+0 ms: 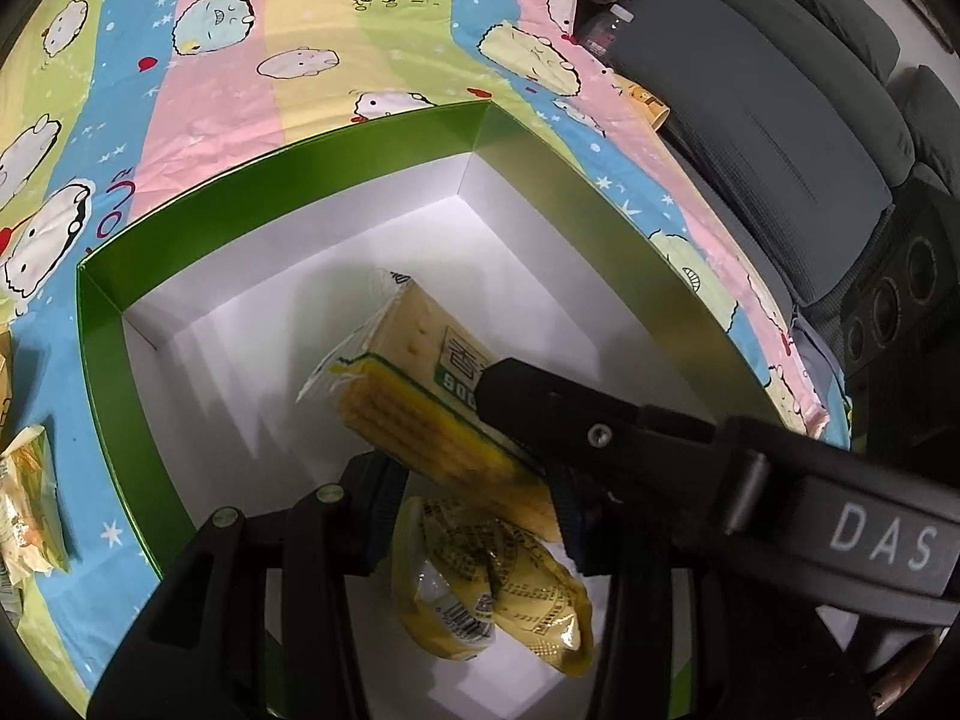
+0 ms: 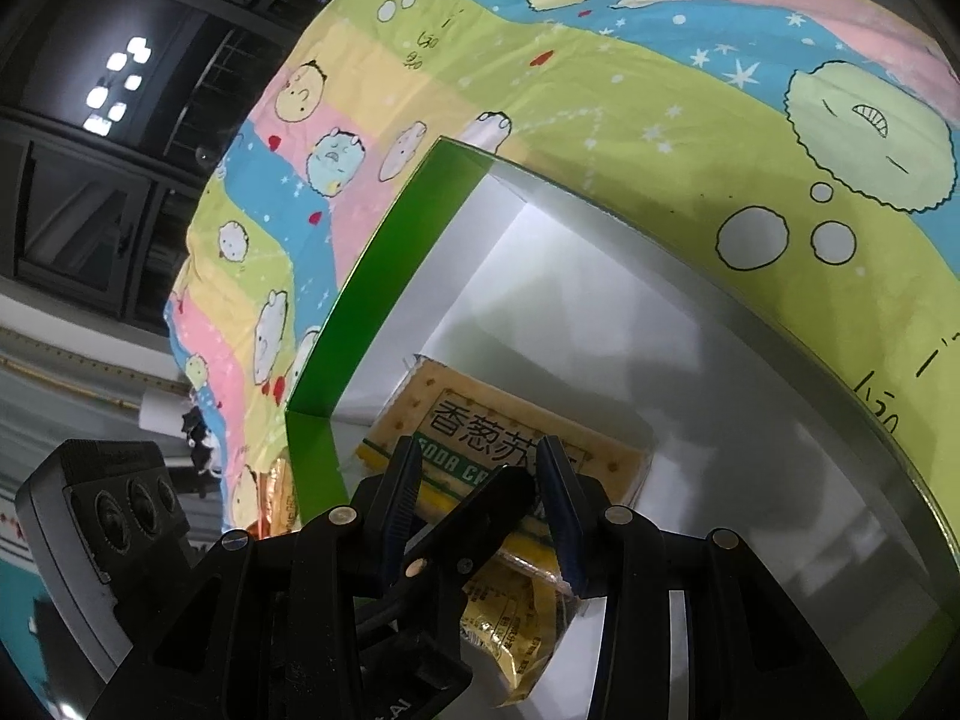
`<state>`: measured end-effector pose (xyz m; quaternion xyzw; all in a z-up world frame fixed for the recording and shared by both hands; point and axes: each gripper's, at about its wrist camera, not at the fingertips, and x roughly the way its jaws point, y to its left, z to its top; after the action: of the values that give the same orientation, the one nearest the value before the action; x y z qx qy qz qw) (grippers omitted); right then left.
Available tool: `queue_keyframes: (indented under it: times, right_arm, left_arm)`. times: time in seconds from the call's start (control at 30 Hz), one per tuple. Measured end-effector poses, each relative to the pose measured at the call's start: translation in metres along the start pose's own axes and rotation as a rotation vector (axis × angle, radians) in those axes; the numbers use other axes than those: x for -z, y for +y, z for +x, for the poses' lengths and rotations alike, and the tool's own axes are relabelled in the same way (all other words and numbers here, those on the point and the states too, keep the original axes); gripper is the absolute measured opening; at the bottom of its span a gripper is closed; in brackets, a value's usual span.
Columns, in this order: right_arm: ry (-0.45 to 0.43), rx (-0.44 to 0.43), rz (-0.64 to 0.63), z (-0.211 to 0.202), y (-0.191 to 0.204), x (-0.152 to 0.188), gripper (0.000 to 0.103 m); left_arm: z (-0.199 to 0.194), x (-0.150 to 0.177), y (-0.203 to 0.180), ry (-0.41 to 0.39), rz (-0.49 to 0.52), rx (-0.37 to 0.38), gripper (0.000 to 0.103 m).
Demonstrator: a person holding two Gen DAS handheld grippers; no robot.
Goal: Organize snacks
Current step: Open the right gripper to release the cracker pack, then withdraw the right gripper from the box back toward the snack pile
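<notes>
A green box with a white inside [image 1: 102,324] sits on the cartoon-print cloth; it also shows in the right wrist view [image 2: 312,438]. A soda cracker packet [image 1: 420,396] hangs over the box, held between both grippers. My left gripper [image 1: 474,498] is shut on its lower end. My right gripper [image 2: 477,480] is shut on the same packet [image 2: 474,420]; its finger [image 1: 540,396] crosses the left wrist view. A yellow snack packet [image 1: 510,594] lies on the box floor below, also in the right wrist view [image 2: 516,630].
More snack packets [image 1: 30,510] lie on the cloth left of the box. A grey sofa [image 1: 780,120] stands at the right. A striped cup [image 1: 645,102] sits at the cloth's far edge. Dark windows [image 2: 90,150] lie beyond the table.
</notes>
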<state>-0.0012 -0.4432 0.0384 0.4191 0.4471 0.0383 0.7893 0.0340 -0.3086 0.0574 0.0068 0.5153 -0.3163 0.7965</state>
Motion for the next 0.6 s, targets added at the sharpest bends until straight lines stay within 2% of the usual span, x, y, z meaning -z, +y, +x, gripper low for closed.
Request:
queue_keyframes:
  times: [0.1,0.27,0.47,0.6]
  right_arm:
    - [-0.008,0.027,0.000,-0.0005,0.0000,0.0001,0.043]
    - [-0.013,0.063,0.005,0.0002,-0.0005,0.0001,0.043]
    - [-0.008,0.076,0.016,-0.0001,-0.0024,-0.0002,0.043]
    - [-0.025,0.098,0.014,-0.0029,-0.0014,0.0007,0.044]
  left_arm:
    - [-0.0001,0.0004,0.0000,0.002,0.004,-0.001,0.045]
    - [0.0017,0.0003,-0.0022,0.019,0.021,0.004,0.053]
    - [0.0030,0.0007,-0.0027,0.025,0.025,0.005,0.055]
    - [-0.0025,0.0021,-0.0043,-0.005,0.031,-0.008,0.057]
